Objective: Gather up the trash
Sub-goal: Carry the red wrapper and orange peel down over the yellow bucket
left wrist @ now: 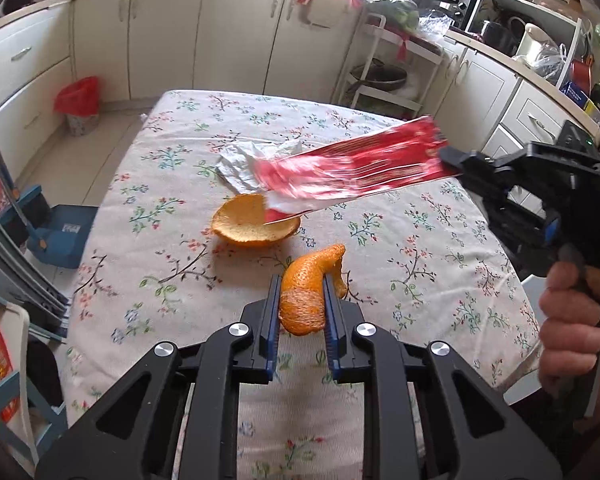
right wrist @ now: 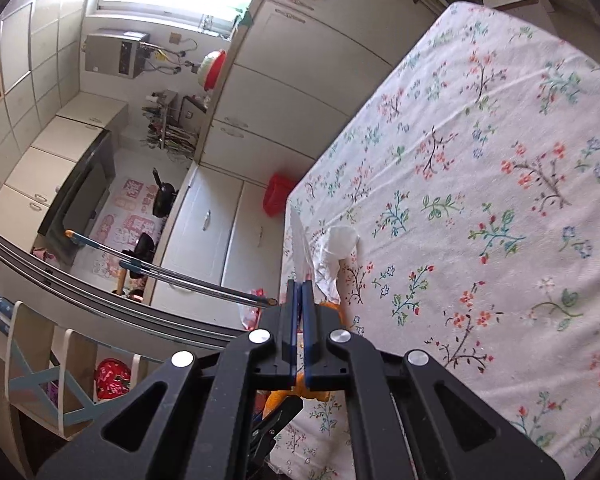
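My left gripper (left wrist: pixel 302 282) is shut on a curled strip of orange peel (left wrist: pixel 306 292) and holds it above the floral tablecloth (left wrist: pixel 172 264). My right gripper (left wrist: pixel 450 160) is shut on a red and white wrapper (left wrist: pixel 352 170), held in the air over the table; in the right wrist view the wrapper (right wrist: pixel 300 248) shows edge-on between the closed fingers (right wrist: pixel 301 288). A bowl-shaped half of orange peel (left wrist: pixel 248 222) lies on the cloth under the wrapper's free end. A crumpled white tissue (left wrist: pixel 244 164) lies behind it and also shows in the right wrist view (right wrist: pixel 336 248).
A bin lined with a red bag (left wrist: pixel 80 104) stands on the floor beyond the table's far left corner and also shows in the right wrist view (right wrist: pixel 276 194). A blue dustpan (left wrist: pixel 60 232) sits on the floor to the left. Cabinets (left wrist: pixel 228 32) line the walls.
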`<state>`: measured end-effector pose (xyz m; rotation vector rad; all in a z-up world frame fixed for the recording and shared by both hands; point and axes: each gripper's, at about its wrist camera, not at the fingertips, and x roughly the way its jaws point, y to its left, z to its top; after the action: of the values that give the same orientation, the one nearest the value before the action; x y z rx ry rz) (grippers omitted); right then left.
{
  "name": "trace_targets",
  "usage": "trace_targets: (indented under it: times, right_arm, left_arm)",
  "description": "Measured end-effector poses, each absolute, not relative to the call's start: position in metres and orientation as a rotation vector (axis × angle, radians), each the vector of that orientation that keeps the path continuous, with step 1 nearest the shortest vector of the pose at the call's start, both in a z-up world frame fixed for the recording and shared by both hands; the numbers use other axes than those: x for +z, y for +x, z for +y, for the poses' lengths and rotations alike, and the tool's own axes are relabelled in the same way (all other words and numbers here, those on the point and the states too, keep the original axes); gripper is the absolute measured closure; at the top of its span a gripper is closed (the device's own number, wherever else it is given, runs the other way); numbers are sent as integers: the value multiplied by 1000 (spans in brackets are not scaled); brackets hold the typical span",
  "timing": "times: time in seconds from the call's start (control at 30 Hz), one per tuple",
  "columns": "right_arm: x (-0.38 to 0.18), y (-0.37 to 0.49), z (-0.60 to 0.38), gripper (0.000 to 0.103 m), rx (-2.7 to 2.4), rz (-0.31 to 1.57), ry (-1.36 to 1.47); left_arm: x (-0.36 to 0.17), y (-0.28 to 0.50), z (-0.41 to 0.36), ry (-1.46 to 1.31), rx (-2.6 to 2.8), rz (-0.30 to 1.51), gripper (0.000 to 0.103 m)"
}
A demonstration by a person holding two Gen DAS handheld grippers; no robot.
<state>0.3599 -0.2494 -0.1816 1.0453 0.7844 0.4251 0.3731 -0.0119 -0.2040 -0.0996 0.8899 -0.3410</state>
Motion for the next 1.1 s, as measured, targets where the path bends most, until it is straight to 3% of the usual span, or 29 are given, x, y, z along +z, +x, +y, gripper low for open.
trace_targets:
  times: [0.6,1.1]
  right_arm:
    - [-169,267,-288,100,398,667,1092]
    - [-185,182,-286,100,452,703,1085]
  left_arm:
    - [-187,298,-2,-64,-290,815,86]
    - [-171,238,14,-85,-280,777,86]
